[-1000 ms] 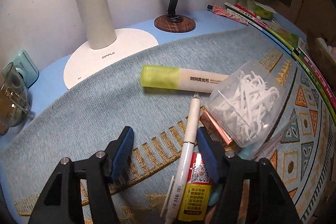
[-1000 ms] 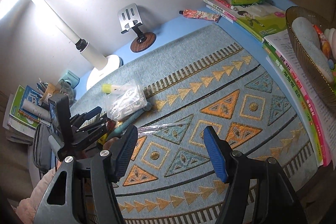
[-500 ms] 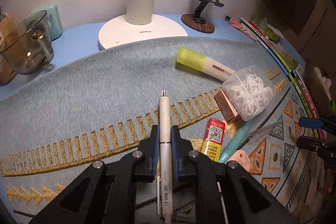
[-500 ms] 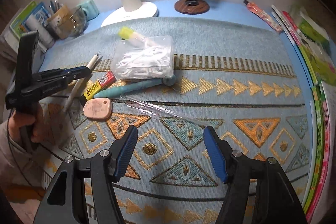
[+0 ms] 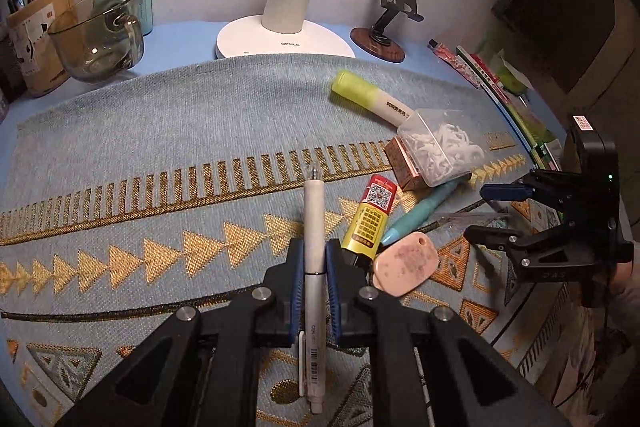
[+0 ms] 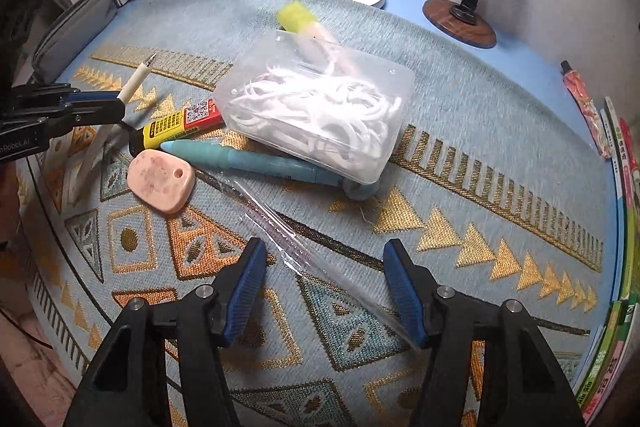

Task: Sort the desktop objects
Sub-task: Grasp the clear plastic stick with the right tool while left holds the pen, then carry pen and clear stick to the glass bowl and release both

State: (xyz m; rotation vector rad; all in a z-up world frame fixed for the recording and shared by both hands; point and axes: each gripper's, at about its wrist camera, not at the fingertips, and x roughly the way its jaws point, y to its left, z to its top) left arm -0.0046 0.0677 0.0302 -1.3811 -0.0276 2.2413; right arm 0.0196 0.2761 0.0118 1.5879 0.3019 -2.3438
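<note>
My left gripper (image 5: 314, 259) is shut on a white pen (image 5: 314, 227) and holds it above the mat, tip pointing away; it also shows in the right wrist view (image 6: 96, 107). My right gripper (image 6: 324, 267) is open, low over a clear plastic wrapper (image 6: 288, 239) that lies between its fingers. On the mat lie a yellow-red glue tube (image 6: 176, 125), a pink eraser-like tag (image 6: 160, 181), a teal pen (image 6: 256, 161), a clear box of white floss picks (image 6: 320, 107) and a yellow highlighter (image 6: 298, 19).
A white lamp base (image 5: 284, 41), a phone stand (image 5: 384, 35), a glass cup (image 5: 98, 35) and a pen holder (image 5: 36, 23) stand along the back. Books (image 6: 616, 187) line the right edge. A grey pouch (image 6: 72, 27) lies at left.
My left gripper closed on the white pen and lifted it back and left, away from the pile. My right gripper came down toward the clear wrapper, staying open.
</note>
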